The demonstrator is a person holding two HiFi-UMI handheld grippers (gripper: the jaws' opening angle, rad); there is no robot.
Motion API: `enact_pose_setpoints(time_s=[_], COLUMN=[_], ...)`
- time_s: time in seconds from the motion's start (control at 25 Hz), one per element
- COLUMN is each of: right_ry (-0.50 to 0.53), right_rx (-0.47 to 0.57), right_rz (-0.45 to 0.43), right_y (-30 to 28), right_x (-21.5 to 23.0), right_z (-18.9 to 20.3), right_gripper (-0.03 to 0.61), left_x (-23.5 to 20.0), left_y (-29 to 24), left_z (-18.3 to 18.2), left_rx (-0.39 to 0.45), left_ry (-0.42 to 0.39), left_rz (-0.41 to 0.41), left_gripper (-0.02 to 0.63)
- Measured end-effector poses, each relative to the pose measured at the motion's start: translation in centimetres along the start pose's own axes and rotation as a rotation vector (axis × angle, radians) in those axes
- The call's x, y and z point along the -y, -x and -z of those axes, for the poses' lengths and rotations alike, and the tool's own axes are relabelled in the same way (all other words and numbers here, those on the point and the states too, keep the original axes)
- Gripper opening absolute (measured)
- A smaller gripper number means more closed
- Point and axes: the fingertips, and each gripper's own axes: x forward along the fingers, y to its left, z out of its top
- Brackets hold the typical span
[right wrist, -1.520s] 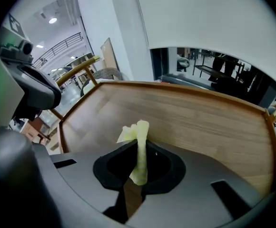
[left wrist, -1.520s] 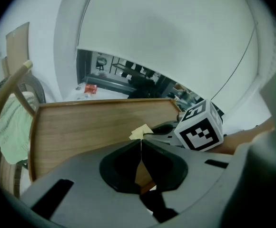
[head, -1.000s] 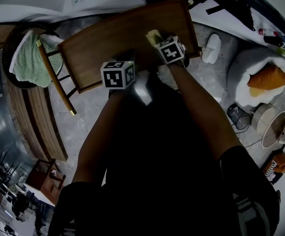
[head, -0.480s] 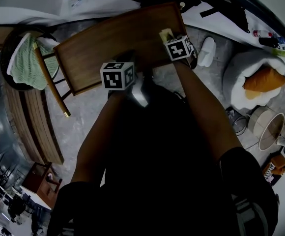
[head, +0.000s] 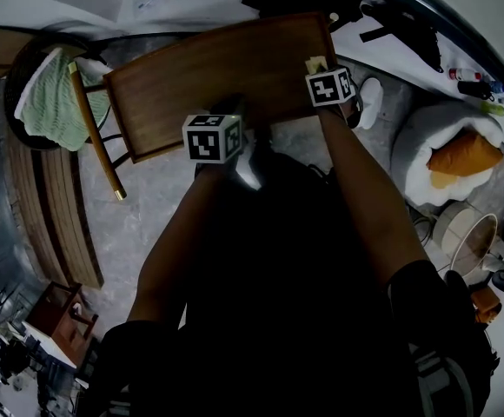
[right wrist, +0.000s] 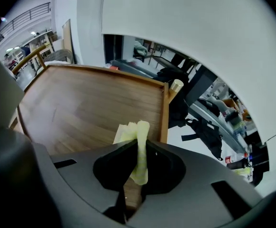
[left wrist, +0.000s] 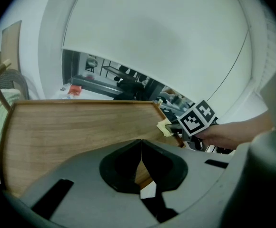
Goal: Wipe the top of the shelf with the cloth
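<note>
The shelf's brown wooden top [head: 208, 68] lies below me with a raised rim. My right gripper [head: 320, 69] is at its near right corner, shut on a pale yellow cloth [head: 315, 62]. In the right gripper view the cloth [right wrist: 139, 148] stands pinched between the jaws of that gripper [right wrist: 139, 159] and its lower fold rests on the wood [right wrist: 85, 108] beside the right rim [right wrist: 165, 110]. My left gripper [head: 224, 111] hovers at the near edge, mid-shelf. Its jaws [left wrist: 140, 148] are shut and hold nothing. The left gripper view also catches the cloth [left wrist: 164, 126].
A green knitted cloth [head: 52, 102] drapes over a round chair left of the shelf. A slatted wooden bench [head: 48, 207] runs along the left. On the right lie a white shoe [head: 374, 94], a white cushion with an orange pillow [head: 460, 150] and a round lampshade [head: 469, 241].
My right gripper has slid the cloth rightward along the shelf's near side to the right corner. The left gripper has stayed almost in place.
</note>
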Motion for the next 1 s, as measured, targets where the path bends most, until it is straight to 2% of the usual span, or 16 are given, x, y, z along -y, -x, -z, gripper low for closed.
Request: enact_pose_setpoints(time_s=[0.12, 0.24, 0.36, 0.44, 0.56, 0.72, 0.88, 1.0], right_ry=[-0.014, -0.046, -0.11, -0.131, -0.123, -0.107, -0.107, -0.128], right_rx=[-0.015, -0.013, 0.047, 0.111, 0.195, 0.268, 0.278, 0.285], right_rz=[0.049, 0.055, 0.047, 0.009, -0.089, -0.234, -0.449, -0.588], right_y=[0.1, 0.1, 1.2, 2.7, 4.9, 7.1, 8.3, 9.0], right_x=[0.9, 1.2, 0.8, -1.3, -7.4, -18.5, -31.5, -39.4], right_z=[0.3, 0.2, -0.8, -2.8, -6.3, -10.3, -11.7, -12.5], right_gripper=[0.044, 0.044, 0.044, 0.043, 0.044, 0.044, 0.043, 0.043], left_x=[-1.2, -3.0, -5.2, -7.0, -9.4, -12.8, -16.5, -18.7], left_y=[1.0, 2.4, 4.4, 6.3, 9.6, 14.4, 18.7, 21.0], left_z=[0.0, 0.1, 0.3, 0.2, 0.4, 0.8, 1.8, 2.6], left_rx=[0.016, 0.032, 0.048, 0.064, 0.083, 0.099, 0.1, 0.093], left_ry=[0.012, 0.026, 0.038, 0.045, 0.061, 0.059, 0.042, 0.026], left_rz=[-0.005, -0.015, -0.019, -0.026, -0.032, -0.036, -0.058, -0.072], left_gripper=[0.014, 0.014, 0.014, 0.014, 0.014, 0.014, 0.014, 0.014])
